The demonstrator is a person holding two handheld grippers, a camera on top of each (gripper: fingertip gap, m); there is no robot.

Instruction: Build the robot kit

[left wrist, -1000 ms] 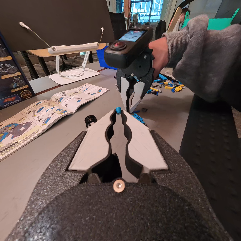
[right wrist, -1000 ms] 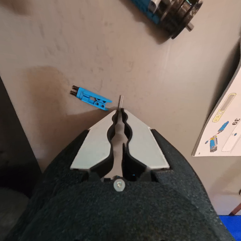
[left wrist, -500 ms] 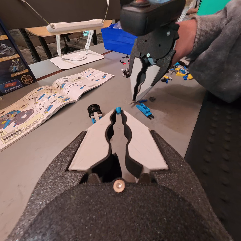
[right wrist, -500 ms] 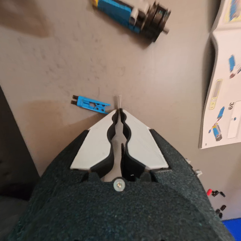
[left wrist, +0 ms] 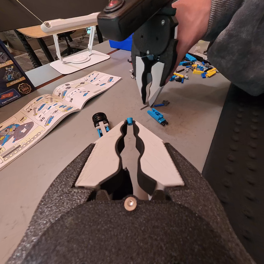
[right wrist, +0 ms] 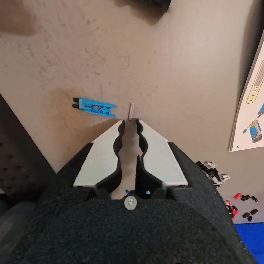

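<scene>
My left gripper (left wrist: 129, 122) is shut on a small blue peg (left wrist: 129, 120) and holds it above the grey table (left wrist: 57, 157). A black wheel on a blue-and-white part (left wrist: 100, 119) lies just left of its tips. My right gripper (right wrist: 130, 121) is open, pointing down at the table; it also shows in the left wrist view (left wrist: 147, 103). A short grey axle (right wrist: 131, 111) lies on the table just beyond its tips, also seen in the left wrist view (left wrist: 143, 107). A blue piece with two black pins (right wrist: 95, 107) lies beside the axle.
An open instruction booklet (left wrist: 61, 100) lies on the left. A white lamp stand (left wrist: 80, 60) and a dark printed box (left wrist: 12, 80) stand behind. Loose blue and yellow pieces (left wrist: 200, 70) lie at the far right. A blue bin (right wrist: 251, 242) and a black mat (left wrist: 240, 157) border the table. Spacing between my two grippers at the tips: around 15 cm.
My right gripper has opened and let go of the grey axle, which now lies on the table. My left gripper still holds the blue peg.
</scene>
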